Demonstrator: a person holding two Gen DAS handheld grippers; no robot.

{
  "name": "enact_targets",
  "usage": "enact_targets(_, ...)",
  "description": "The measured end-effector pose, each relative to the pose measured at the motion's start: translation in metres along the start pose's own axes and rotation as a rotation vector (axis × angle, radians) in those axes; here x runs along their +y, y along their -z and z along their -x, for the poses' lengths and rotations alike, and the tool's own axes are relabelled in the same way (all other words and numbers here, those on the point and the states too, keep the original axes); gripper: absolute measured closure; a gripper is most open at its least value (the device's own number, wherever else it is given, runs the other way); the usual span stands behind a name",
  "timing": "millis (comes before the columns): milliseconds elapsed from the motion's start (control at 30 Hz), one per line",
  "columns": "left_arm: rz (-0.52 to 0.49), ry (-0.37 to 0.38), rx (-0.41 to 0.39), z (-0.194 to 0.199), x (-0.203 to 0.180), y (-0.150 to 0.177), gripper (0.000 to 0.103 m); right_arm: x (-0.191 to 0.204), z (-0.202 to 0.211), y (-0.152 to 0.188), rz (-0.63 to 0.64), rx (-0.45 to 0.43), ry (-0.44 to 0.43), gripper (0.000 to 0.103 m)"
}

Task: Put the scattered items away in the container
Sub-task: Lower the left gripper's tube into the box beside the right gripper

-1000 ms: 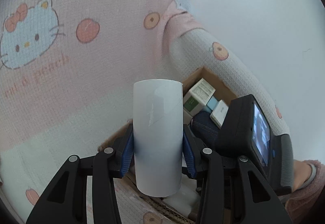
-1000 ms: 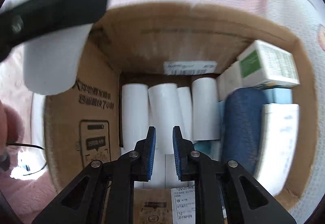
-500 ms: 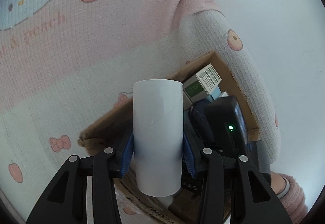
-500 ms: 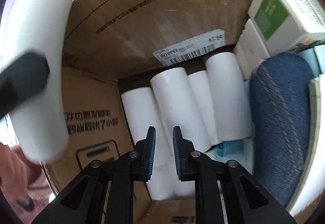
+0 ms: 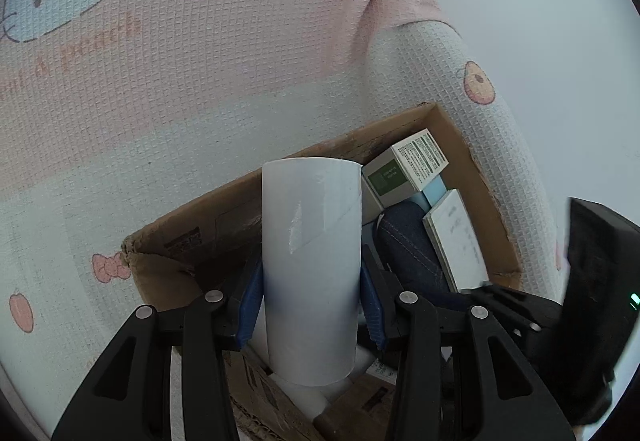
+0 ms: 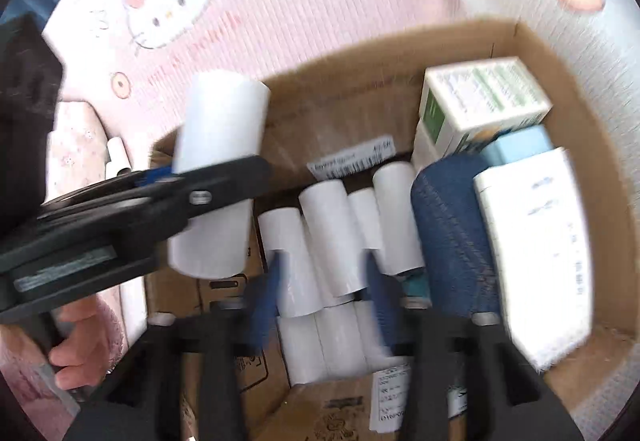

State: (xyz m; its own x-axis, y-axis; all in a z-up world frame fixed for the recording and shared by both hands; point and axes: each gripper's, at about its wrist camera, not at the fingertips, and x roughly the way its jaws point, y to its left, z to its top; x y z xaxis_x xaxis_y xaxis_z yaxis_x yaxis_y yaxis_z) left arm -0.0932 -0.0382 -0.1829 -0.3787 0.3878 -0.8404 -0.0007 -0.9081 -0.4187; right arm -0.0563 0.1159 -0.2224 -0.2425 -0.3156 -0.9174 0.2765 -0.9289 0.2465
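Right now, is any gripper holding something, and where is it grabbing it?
The left gripper holds a white paper roll, squeezing its lower sides above the cardboard box. The right gripper is open and holds nothing.

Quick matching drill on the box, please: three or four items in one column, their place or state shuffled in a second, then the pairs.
1. white roll
2. denim roll
3. green-and-white carton
4. right gripper

a. open over the cardboard box
b. top, far corner
c. clamped in left gripper
d. lying between white rolls and flat white box

1-c, 2-d, 3-b, 4-a
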Motion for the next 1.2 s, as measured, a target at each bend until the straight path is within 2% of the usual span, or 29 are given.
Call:
enact_targets(67, 0.001, -0.027, 0.014, -0.001, -0.003, 0.001, 0.056, 0.006, 0.007, 0.004, 0.036, -0.035, 0.036, 0.037)
enact_targets(133, -0.006, -0.057, 0.027, -0.004, -0.006, 0.0, 0.056, 0.028, 0.037, 0.021, 0.042, -0.045, 0.059, 0.037)
enact_targets(200, -0.004, -0.065, 0.027, -0.005, -0.005, -0.001, 0.056, 0.028, 0.047, 0.015, 0.053, -0.054, 0.059, 0.037)
enact_targets(233, -0.001, -0.065, 0.028, -0.006, -0.005, -0.002, 0.056, 0.022, 0.042, 0.015, 0.057, -0.06, 0.053, 0.037)
enact_targets(300, 0.011, -0.065, 0.03, -0.008, -0.005, -0.003, 0.056, 0.031, 0.058, 0.012, 0.047, -0.069, 0.032, 0.037)
enact_targets(433, 0.013, -0.089, 0.041, -0.015, -0.01, -0.004, 0.056, 0.027, 0.045, 0.005, 0.041, -0.109, -0.029, 0.037)
enact_targets(500, 0.01, -0.092, 0.053, -0.021, -0.014, -0.003, 0.056, 0.031, 0.053, 0.004, 0.066, -0.125, -0.042, 0.037)
enact_targets(633, 0.015, -0.068, 0.062, -0.023, -0.015, -0.001, 0.056, 0.038, 0.047, 0.0, 0.134, -0.145, -0.058, 0.037)
enact_targets(767, 0.039, -0.053, 0.049, -0.02, -0.008, -0.003, 0.056, 0.033, 0.041, -0.003, 0.125, -0.157, -0.123, 0.037)
enact_targets(867, 0.057, -0.004, 0.045, -0.018, -0.002, -0.003, 0.056, 0.03, 0.037, -0.005, 0.139, -0.177, -0.166, 0.037)
enact_targets(967, 0.053, 0.038, 0.026, -0.013, 0.002, -0.002, 0.056, 0.028, 0.031, -0.007, 0.137, -0.17, -0.153, 0.038)
enact_targets(1133, 0.012, 0.095, -0.011, -0.001, 0.005, 0.002, 0.056, 0.017, 0.016, -0.01, 0.079, -0.132, -0.237, 0.047)
enact_targets(1200, 0.007, 0.107, -0.009, 0.001, 0.006, 0.004, 0.056, 0.013, 0.009, -0.01, 0.047, -0.128, -0.288, 0.057)
